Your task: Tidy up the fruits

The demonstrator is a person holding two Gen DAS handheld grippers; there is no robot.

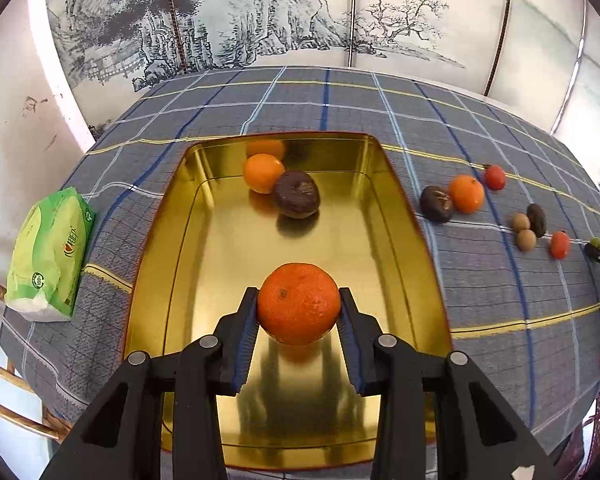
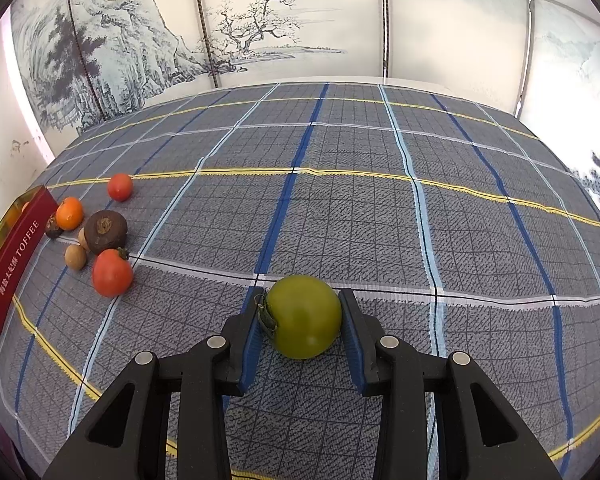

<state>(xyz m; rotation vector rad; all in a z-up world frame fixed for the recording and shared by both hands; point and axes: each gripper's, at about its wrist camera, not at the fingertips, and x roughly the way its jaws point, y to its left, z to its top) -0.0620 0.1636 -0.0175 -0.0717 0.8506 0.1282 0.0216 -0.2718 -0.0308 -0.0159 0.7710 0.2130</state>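
My left gripper [image 1: 299, 307] is shut on an orange mandarin [image 1: 299, 303] and holds it over the near half of a gold tin tray [image 1: 404, 216]. At the tray's far end lie another mandarin [image 1: 263, 173] and a dark brown fruit [image 1: 296, 194]. My right gripper [image 2: 303, 312] is shut on a green tomato [image 2: 304, 317] just above the checked cloth. Loose fruit lies right of the tray: a brown fruit [image 1: 436, 204], a mandarin [image 1: 466, 193], red tomatoes [image 1: 495, 177], small tan fruits [image 1: 521, 222]. The same group appears in the right wrist view, left of the gripper, around a red tomato [image 2: 112, 273].
A green tissue pack [image 1: 48, 254] lies at the table's left edge, beside a wooden chair frame [image 1: 4, 364]. The tray's red outer wall [image 2: 14, 262] reads TOFFEE. A painted folding screen [image 2: 260, 32] stands behind the table. Blue-grey checked cloth [image 2: 420, 220] covers the table.
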